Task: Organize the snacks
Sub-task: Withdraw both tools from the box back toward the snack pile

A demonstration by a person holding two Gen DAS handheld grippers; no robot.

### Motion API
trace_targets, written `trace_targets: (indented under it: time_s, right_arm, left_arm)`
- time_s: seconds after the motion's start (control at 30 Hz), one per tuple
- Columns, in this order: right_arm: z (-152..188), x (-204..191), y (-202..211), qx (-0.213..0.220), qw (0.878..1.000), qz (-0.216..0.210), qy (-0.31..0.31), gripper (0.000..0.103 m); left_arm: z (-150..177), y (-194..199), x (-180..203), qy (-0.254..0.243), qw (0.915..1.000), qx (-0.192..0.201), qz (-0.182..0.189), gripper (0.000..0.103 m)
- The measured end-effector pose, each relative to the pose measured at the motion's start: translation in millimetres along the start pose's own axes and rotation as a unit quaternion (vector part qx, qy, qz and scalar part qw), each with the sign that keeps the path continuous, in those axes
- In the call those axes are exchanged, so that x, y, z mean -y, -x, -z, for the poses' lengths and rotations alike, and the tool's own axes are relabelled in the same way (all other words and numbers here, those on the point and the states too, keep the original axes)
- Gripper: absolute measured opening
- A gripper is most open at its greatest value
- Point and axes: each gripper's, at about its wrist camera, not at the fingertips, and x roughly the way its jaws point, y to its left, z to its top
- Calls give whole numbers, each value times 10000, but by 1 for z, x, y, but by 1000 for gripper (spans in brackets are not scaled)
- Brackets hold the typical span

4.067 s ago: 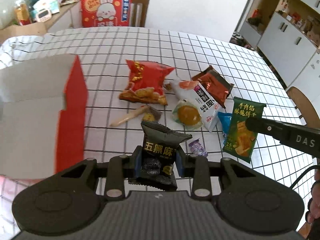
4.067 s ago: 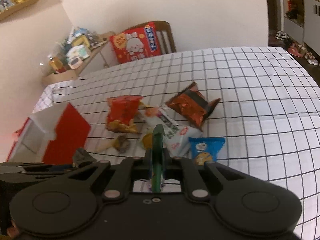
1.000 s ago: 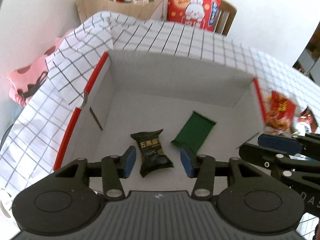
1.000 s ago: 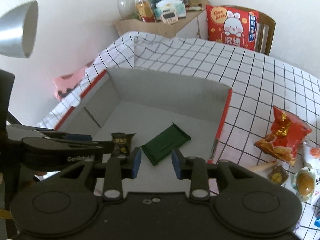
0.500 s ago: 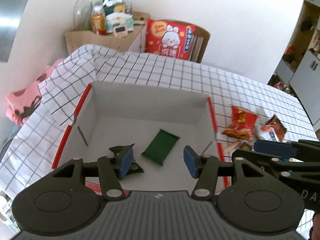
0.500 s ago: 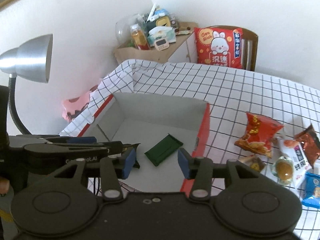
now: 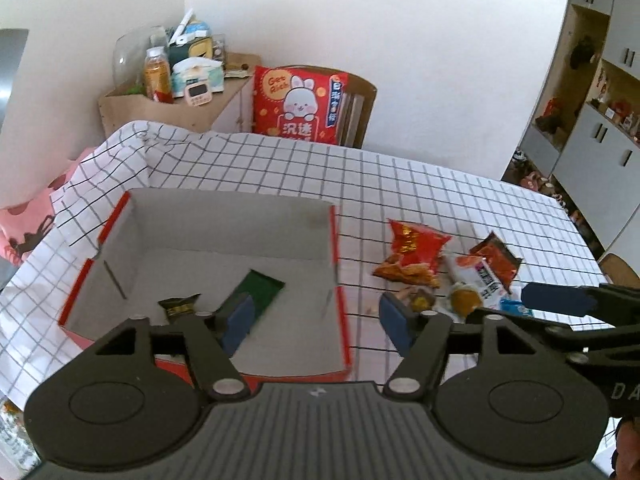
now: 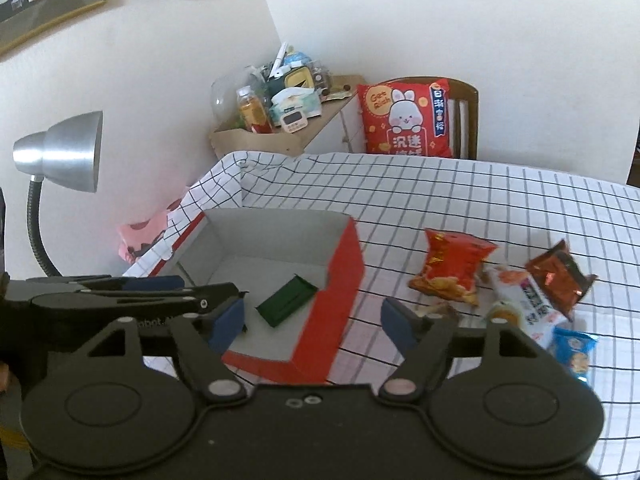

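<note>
The green packet (image 7: 256, 294) and what looks like a black one (image 7: 180, 306) lie in the red-edged box (image 7: 334, 240); loose snacks (image 7: 412, 256) remain on the table to its right. The left gripper (image 7: 316, 316) and right gripper (image 8: 314, 318) are both empty, jaws opening. Each should swing right, clear the box wall, and settle over one packet before closing.

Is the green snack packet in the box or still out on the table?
In the box. The green packet lies flat on the floor of the red box, inside its walls.

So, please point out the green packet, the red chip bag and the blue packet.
green packet (image 8: 287, 300), right wrist view, middle of top face
red chip bag (image 8: 454, 266), right wrist view, centre
blue packet (image 8: 574, 350), right wrist view, front face
</note>
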Motion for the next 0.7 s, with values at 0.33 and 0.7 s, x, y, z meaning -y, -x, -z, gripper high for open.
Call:
trace_targets:
  time_s: [0.33,0.7]
  right_arm:
    - [17,60,32,325,9987,360,-136,91]
    - [35,121,47,409,9969,667,-112,103]
  left_arm:
    - [12,-5,60,-200,9989,378,210,74]
    - [28,-39,112,-304,9979,149,555,82]
